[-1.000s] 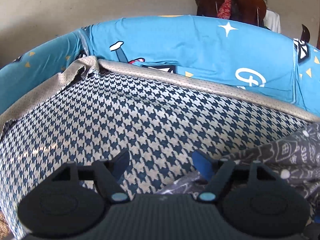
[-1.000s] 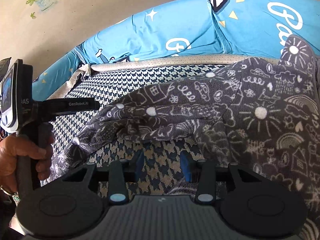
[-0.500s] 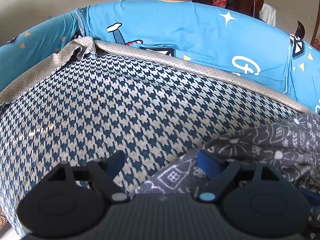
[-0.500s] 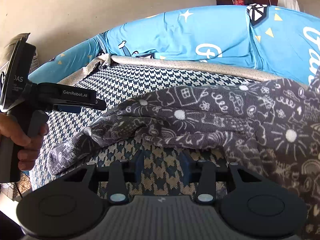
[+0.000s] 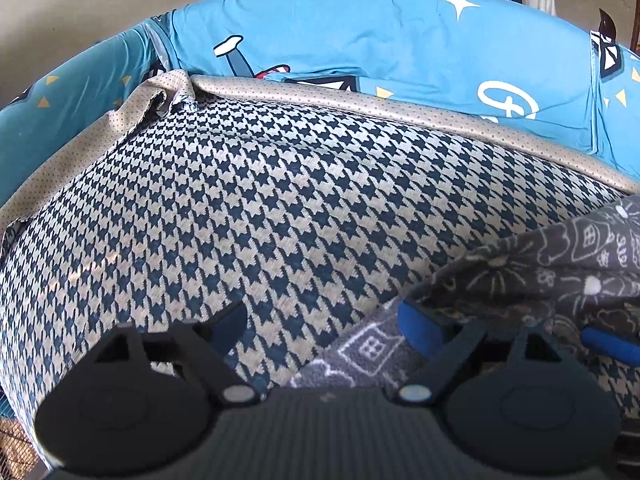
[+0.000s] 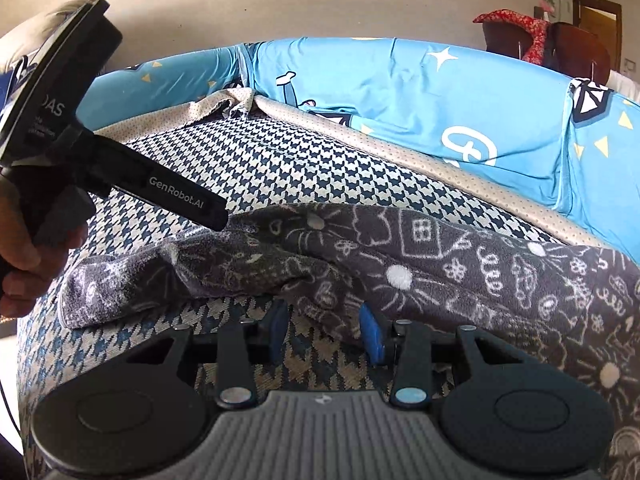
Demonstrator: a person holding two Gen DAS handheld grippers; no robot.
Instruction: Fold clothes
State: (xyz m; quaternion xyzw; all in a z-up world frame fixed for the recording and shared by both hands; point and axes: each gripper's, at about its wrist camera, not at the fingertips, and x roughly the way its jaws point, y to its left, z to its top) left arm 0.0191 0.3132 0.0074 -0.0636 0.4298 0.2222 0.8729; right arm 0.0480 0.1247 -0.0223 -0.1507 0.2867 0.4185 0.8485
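Cloth fills the lower right of our left wrist view: a dark grey garment [image 5: 552,264] printed with white doodles lies on a houndstooth cover [image 5: 240,216], its near edge reaching in from the right toward the middle. Our left tool [image 5: 324,326] has its fingers spread wide and they are not pressing anything; a corner of the garment lies between them, beside the right blue pad [image 5: 420,326]. Behind the cover runs a beige dotted border [image 5: 360,96], then a blue cartoon sheet [image 5: 400,40] rising like a back wall.

From the right wrist view, we see the garment [image 6: 400,256] stretched long across the picture, its long axis running from the lower left to the right edge, with the narrow end pointing left. Our left tool [image 6: 216,216] comes in from the left, held by a hand [image 6: 20,264], its tip just at the garment's upper edge. Our right tool [image 6: 322,328] has its fingers partly apart; a fold of the garment hangs between them, but we cannot tell whether the pads press on it. The blue sheet [image 6: 400,92] stands behind.
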